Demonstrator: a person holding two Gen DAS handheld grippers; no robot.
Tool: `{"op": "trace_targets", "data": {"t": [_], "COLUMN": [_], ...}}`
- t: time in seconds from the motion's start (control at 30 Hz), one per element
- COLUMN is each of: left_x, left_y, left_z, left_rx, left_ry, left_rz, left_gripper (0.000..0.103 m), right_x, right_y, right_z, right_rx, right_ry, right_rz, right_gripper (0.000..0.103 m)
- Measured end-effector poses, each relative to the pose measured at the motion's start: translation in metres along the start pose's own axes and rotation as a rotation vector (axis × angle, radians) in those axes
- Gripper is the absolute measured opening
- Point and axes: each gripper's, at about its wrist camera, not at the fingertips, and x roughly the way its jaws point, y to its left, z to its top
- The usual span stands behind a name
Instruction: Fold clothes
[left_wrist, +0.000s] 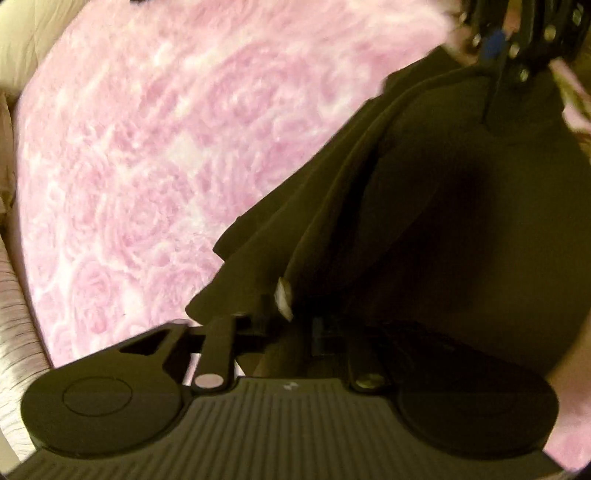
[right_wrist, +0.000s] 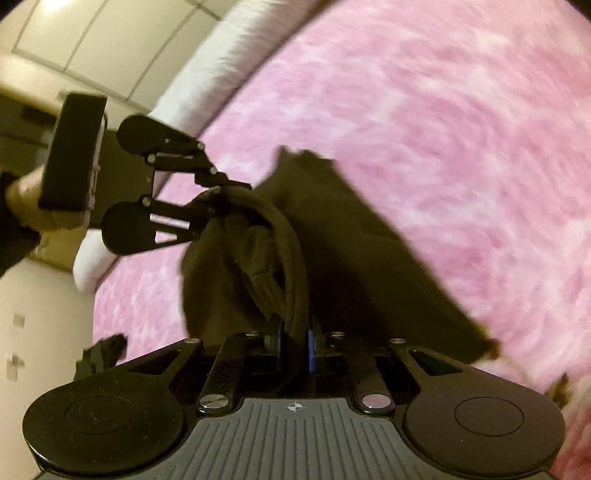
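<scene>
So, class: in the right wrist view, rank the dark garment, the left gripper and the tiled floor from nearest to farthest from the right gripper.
1. Dark garment: between the right gripper's pads.
2. Left gripper: upper left, at the garment's far end.
3. Tiled floor: top left, beyond the pink blanket.

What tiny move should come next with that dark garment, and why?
Probably lower it onto the pink blanket and let go. Both the left hand-held gripper and the right hand-held gripper have the dark garment bunched between their fingers, hanging over the blanket.
</scene>
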Motion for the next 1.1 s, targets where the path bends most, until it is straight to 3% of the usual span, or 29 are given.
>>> {"op": "trace_targets", "data": {"t": [0.17, 0.3, 0.4, 0.5, 0.57, 0.63, 0.73, 0.8, 1.0, 1.1], "left_x": [-0.013, -0.041, -0.039, -0.021, -0.010, -0.001, -0.003, -0.005, 0.026, 0.004], "left_y": [0.026, 0.032, 0.034, 0.035, 0.039, 0.046, 0.055, 0.059, 0.064, 0.065], "left_z": [-0.026, -0.058, -0.079, -0.087, -0.088, -0.086, -0.080, -0.076, -0.068, -0.070], "left_rx": [-0.257, -0.447, -0.605, -0.668, -0.699, -0.724, -0.747, -0.748, -0.724, -0.709], "left_ry": [-0.039, -0.088, -0.108, -0.110, -0.120, -0.142, -0.189, -0.208, -0.153, -0.183], "left_rz": [-0.011, 0.010, -0.033, -0.062, -0.080, -0.085, -0.069, -0.059, -0.069, -0.037], "left_gripper": [0.033, 0.032, 0.032, 0.032, 0.032, 0.032, 0.030, 0.030, 0.032, 0.029], "right_x": [-0.030, -0.055, -0.050, -0.030, -0.020, -0.018, -0.025, -0.036, -0.032, -0.036], "right_y": [-0.038, -0.036, -0.024, -0.015, -0.016, -0.024, -0.020, -0.012, -0.026, -0.025], "right_z": [-0.001, -0.021, -0.033, -0.041, -0.043, -0.046, -0.044, -0.043, -0.038, -0.036], "right_rx": [0.136, 0.171, 0.176, 0.181, 0.218, 0.329, 0.360, 0.298, 0.284, 0.273], "right_ry": [-0.101, -0.160, -0.168, -0.160, -0.196, -0.248, -0.255, -0.251, -0.222, -0.221], "right_rz": [-0.009, -0.011, 0.010, -0.015, -0.052, -0.071, -0.088, -0.121, -0.180, -0.182], "right_gripper": [0.040, 0.059, 0.061, 0.061, 0.058, 0.009, 0.007, 0.007, 0.006, 0.006]}}
